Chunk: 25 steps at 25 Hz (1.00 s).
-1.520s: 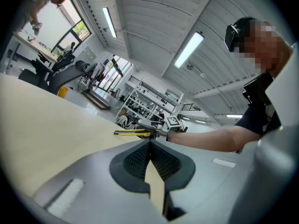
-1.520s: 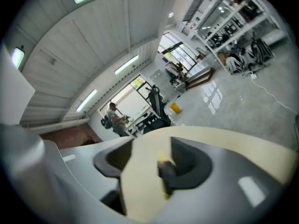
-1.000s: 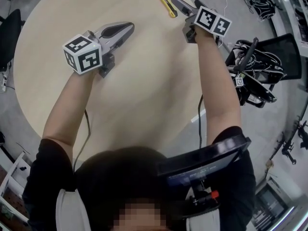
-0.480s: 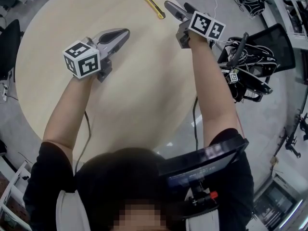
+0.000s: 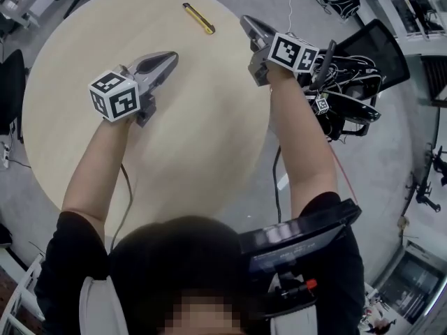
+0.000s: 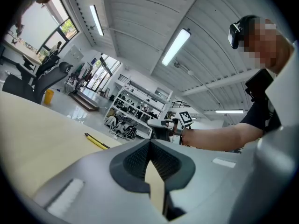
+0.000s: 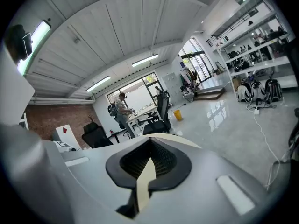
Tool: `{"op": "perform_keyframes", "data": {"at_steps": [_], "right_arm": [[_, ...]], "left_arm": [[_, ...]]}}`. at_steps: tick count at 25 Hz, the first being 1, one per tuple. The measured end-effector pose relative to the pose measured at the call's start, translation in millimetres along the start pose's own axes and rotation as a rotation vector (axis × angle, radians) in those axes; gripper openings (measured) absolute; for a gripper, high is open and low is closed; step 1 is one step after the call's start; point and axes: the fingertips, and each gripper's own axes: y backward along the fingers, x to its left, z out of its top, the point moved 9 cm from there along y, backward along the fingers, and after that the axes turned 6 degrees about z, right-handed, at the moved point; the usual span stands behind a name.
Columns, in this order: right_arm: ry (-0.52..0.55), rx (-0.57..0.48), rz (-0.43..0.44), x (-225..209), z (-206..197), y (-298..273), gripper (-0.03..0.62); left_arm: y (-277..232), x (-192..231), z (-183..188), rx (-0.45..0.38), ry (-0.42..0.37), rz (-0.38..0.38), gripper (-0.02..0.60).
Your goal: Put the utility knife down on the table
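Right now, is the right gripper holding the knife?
No: the knife lies flat on the table, apart from the right gripper, which has nothing between its jaws.

No text, brand or number can be read here. The cube (image 5: 115, 96) on the left gripper (image 5: 173, 56) and the cube (image 5: 292, 52) on the right gripper (image 5: 244, 21) carry only black-and-white square patterns (no letters); the faint print on the head-mounted device (image 5: 300, 237) is too blurred.

Bright, even light from ceiling strip lamps (image 6: 176, 45); gripper views bend and darken at edges, glossy floor (image 7: 224, 120) glares.
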Motion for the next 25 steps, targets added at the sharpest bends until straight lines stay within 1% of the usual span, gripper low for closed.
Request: {"op": "perform_keyframes", "data": {"at_steps": [4, 7, 12, 16, 20, 25], "right_arm": [[0.046, 0.005, -0.01, 20, 8, 36, 0.014], [0.072, -0.005, -0.034, 33, 15, 65, 0.014], [0.095, -0.035, -0.071, 52, 21, 128, 0.014], [0.104, -0.056, -0.093, 82, 20, 172, 0.014], [0.109, -0.095, -0.134, 105, 12, 233, 0.014], [0.128, -0.145, -0.15, 137, 5, 308, 0.014]], "left_arm": [[2, -27, 6, -0.001, -0.014, -0.028, -0.002], [2, -47, 13, -0.005, -0.025, -0.051, -0.002], [-3, -93, 22, -0.013, -0.05, -0.11, -0.002], [4, -127, 27, -0.007, -0.063, -0.154, -0.002], [2, -175, 25, 0.008, -0.086, -0.226, -0.002], [2, -243, 18, 0.019, -0.126, -0.3, -0.002]]}}
